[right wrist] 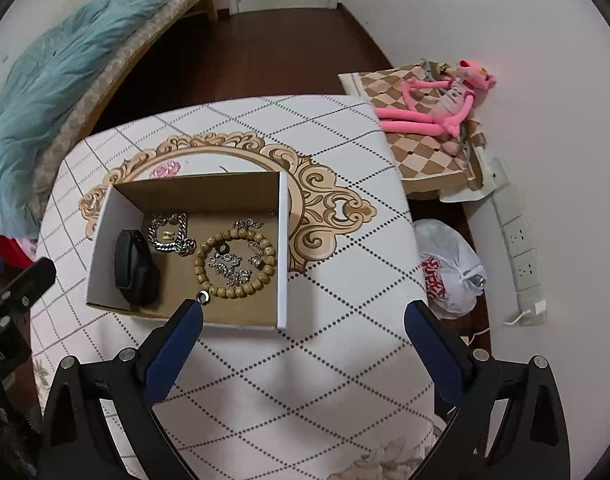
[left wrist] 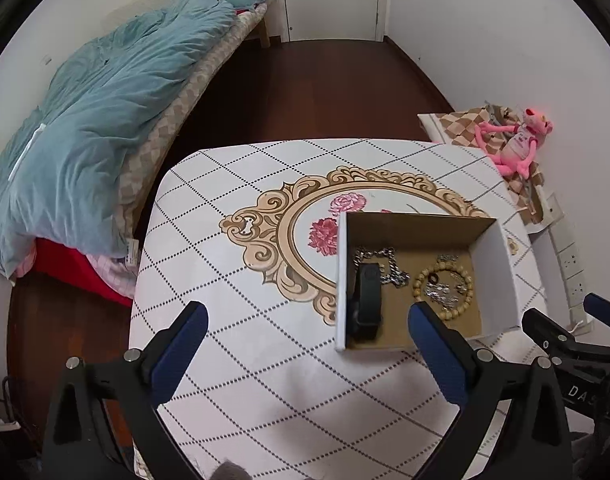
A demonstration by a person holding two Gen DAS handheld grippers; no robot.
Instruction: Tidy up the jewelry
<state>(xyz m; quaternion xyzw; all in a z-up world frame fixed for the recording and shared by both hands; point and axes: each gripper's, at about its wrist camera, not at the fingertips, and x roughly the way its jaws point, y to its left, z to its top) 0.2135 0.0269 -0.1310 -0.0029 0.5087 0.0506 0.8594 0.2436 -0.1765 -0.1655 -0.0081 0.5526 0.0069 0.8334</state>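
Observation:
An open cardboard box [right wrist: 283,240] [left wrist: 495,276] stands on the patterned table. It holds a black wristband [right wrist: 135,266] [left wrist: 367,300], a silver chain [right wrist: 171,234] [left wrist: 381,266], a wooden bead bracelet [right wrist: 235,262] [left wrist: 445,286] and small silver pieces [right wrist: 229,266] inside the bracelet. A small ring [right wrist: 203,297] lies by my right gripper's left fingertip. My left gripper [left wrist: 307,314] is open and empty, in front of the box. My right gripper [right wrist: 305,312] is open and empty above the box's near right corner.
The table [left wrist: 245,360] has a white cloth with a gold oval motif. A bed with a blue duvet [left wrist: 105,120] stands left. A pink plush toy [right wrist: 437,108] lies on a checked cushion at right. A tied plastic bag [right wrist: 451,264] and wall sockets [right wrist: 521,248] are right.

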